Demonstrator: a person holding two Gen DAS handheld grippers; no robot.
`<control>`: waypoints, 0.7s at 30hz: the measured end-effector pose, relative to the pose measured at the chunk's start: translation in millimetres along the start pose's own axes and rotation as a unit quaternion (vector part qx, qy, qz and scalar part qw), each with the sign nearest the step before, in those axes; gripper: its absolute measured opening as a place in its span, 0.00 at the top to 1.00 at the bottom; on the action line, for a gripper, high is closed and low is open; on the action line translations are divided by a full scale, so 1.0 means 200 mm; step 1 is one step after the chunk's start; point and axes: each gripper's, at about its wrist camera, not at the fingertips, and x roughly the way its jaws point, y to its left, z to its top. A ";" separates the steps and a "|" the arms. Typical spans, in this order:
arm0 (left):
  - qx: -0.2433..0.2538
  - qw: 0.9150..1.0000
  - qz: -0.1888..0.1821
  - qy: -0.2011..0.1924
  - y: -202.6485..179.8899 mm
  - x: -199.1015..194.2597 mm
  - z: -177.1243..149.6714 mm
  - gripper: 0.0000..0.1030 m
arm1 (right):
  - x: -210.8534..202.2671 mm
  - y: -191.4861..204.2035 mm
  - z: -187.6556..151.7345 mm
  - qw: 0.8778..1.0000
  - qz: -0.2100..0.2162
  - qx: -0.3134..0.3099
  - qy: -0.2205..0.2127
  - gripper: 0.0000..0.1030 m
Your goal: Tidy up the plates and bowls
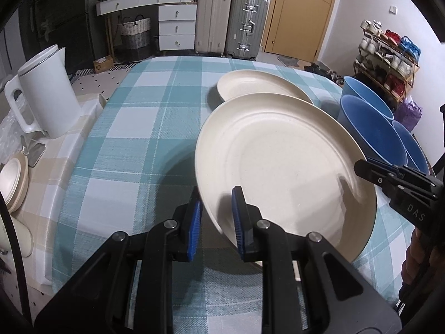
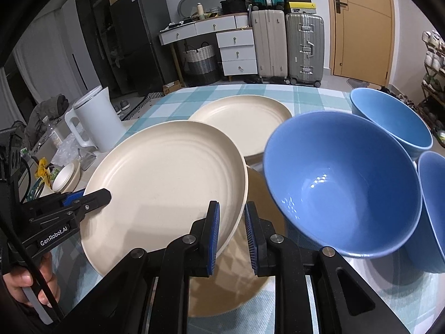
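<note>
So a big round cream-coloured plate (image 1: 283, 164) is being held up off the teal-and-white checked tablecloth (image 1: 133, 128), tilted, with its near rim pinched by the left gripper (image 1: 216, 220) and its opposite edge clamped between the narrowed jaws of the right gripper (image 2: 232, 231). A second cream plate (image 2: 239, 119) is seen lying flat just behind it, and another one is partly hidden right underneath. Three glossy blue bowls (image 2: 342, 183) are bunched together just right of the plates, and a white plastic kettle (image 1: 47, 91) is parked off left.
</note>
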 end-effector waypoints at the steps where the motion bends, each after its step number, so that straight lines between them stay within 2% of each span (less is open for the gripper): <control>1: 0.002 1.000 0.000 0.002 -0.01 0.01 0.00 0.83 | 0.00 0.00 -0.01 1.000 -0.003 0.000 0.000 0.81; 14: 0.034 0.999 0.017 0.013 -0.13 0.10 -0.04 0.82 | 0.00 -0.07 -0.10 0.999 -0.035 0.002 0.007 0.81; 21: 0.046 0.998 0.027 0.017 -0.16 0.12 -0.05 0.81 | 0.00 -0.08 -0.12 0.999 -0.039 0.003 0.012 0.81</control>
